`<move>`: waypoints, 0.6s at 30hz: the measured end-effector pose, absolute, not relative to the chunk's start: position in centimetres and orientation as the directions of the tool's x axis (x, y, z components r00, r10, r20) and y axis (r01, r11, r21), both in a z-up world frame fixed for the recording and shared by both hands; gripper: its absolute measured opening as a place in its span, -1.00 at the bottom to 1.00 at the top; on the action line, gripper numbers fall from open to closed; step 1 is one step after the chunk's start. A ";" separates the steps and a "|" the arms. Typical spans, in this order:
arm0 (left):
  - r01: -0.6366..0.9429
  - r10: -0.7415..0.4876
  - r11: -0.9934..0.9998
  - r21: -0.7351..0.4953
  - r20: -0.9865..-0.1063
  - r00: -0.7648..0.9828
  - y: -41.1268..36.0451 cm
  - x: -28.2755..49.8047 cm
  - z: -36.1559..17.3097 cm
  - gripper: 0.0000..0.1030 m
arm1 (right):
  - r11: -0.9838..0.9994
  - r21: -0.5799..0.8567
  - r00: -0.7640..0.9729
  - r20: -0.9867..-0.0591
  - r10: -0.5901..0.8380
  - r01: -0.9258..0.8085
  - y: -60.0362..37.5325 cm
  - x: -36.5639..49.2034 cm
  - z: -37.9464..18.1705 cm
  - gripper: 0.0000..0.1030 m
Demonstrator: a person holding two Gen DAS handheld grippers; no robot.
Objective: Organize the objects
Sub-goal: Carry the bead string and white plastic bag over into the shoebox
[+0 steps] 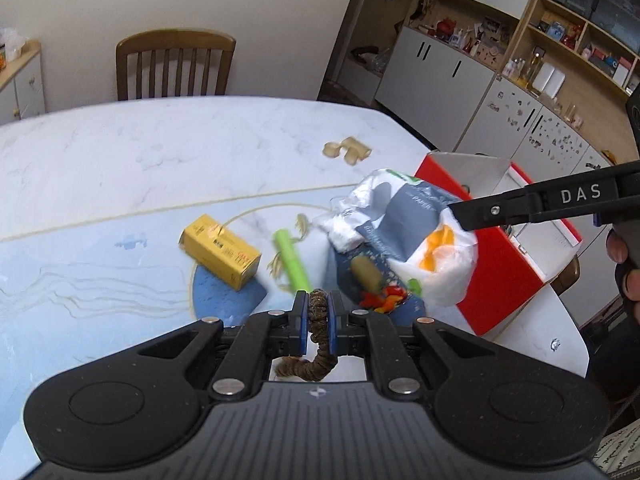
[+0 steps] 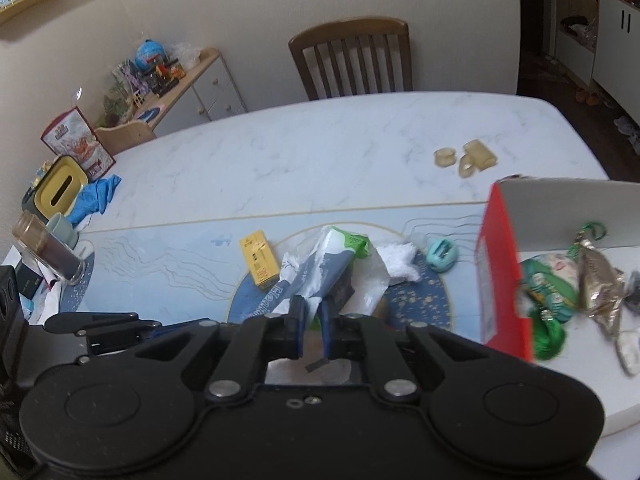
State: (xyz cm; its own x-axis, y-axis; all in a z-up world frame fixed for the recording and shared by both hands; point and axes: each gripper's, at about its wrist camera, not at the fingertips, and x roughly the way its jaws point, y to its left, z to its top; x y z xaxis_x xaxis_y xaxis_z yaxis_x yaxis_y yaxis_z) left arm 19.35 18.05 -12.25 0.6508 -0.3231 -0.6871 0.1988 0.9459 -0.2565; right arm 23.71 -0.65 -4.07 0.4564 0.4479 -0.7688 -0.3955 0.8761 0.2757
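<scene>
Objects for sorting are partly dealt with: the red-sided white cardboard box [image 2: 505, 264], right of the right claw [image 2: 313, 311], already holds wrapped sweets. The right claw is clamped on a crumpled white-and-grey plastic bag [image 1: 404, 236], the left claw [image 1: 319, 312] on a brown braided cord [image 1: 318, 332]; a yellow carton [image 1: 220, 252] and green tube [image 1: 291, 258] remain on the worktop [image 1: 160, 168] just ahead of it.

Brightness: even, soft indoor light in both views; the table top [image 1: 160, 152] is lit flatly.
Shadows: faint, soft-edged, just under the yellow box [image 1: 219, 253].
Glare: mild sheen on the white plastic bag [image 1: 440, 256].
Blur: motion smear on the green tube [image 1: 291, 258] and on the red box [image 2: 496, 280] contents; far shelves [image 1: 560, 40] are soft.
Distortion: strong fisheye bending; table edges and the chair [image 2: 352, 58] curve toward the frame borders.
Dark areas: the doorway [image 2: 552, 20] at upper right is dim.
</scene>
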 end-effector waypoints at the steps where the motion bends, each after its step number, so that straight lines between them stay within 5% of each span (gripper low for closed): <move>1: 0.201 -0.317 0.948 -0.246 -0.686 0.655 17.8 19.4 -12.0 -0.82 | 0.876 0.276 0.463 -0.764 0.450 -0.395 -1.2 23.7 -3.7 -0.86; 18: 0.226 -0.316 0.949 -0.221 -0.655 0.686 11.5 21.0 -6.5 -0.82 | 0.914 0.262 0.584 -0.706 0.400 -0.309 -14.7 25.7 -0.1 -0.85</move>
